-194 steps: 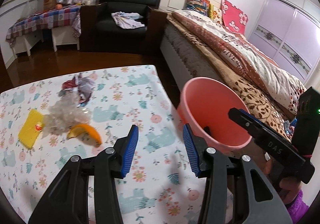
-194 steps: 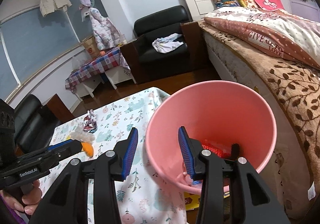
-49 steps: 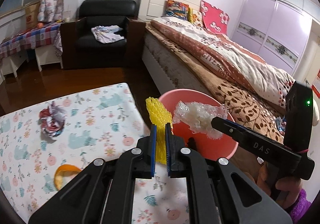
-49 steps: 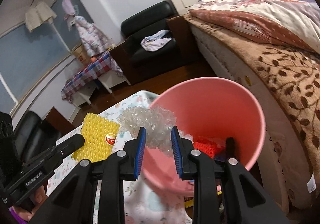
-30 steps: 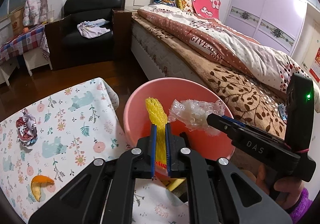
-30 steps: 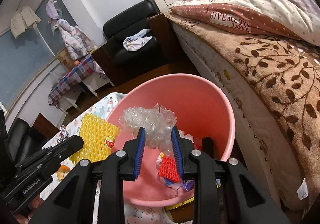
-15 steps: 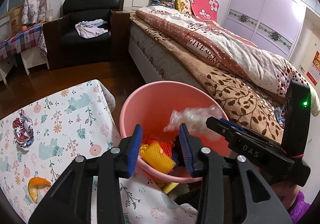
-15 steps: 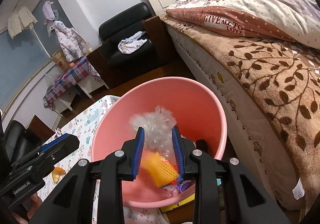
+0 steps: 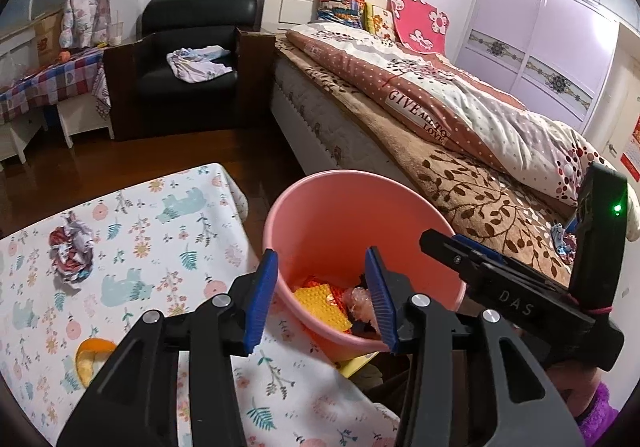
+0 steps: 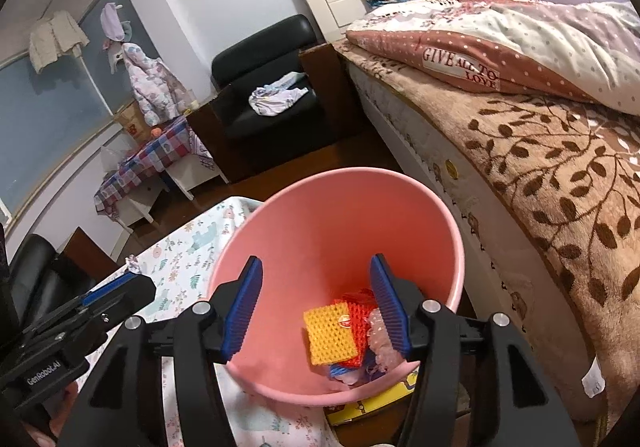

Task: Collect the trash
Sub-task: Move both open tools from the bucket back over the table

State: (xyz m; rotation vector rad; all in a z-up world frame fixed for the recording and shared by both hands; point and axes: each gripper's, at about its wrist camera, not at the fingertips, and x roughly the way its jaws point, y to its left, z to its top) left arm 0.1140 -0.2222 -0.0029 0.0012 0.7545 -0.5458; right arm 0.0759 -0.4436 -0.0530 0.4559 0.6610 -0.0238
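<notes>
A pink bucket (image 9: 340,215) (image 10: 332,215) stands beside the table's right edge. Inside lie a yellow foam net (image 9: 322,305) (image 10: 330,335), red netting (image 10: 358,311) and a clear bubble-wrap wad (image 9: 358,301) (image 10: 378,345). My left gripper (image 9: 320,299) is open and empty over the bucket's near rim. My right gripper (image 10: 318,307) is open and empty above the bucket's inside. On the floral tablecloth (image 9: 168,231) lie a crumpled wrapper (image 9: 72,251) and an orange peel (image 9: 92,359).
A bed (image 9: 440,127) with a brown leaf blanket runs along the right. A black armchair (image 9: 192,55) with a cloth stands at the back. A small checked table (image 9: 44,83) is at back left. A yellow box (image 10: 376,397) lies under the bucket.
Both grippers opened over the bucket. The yellow foam net dropped from the left one and the bubble wrap from the right one; both now lie in the bucket.
</notes>
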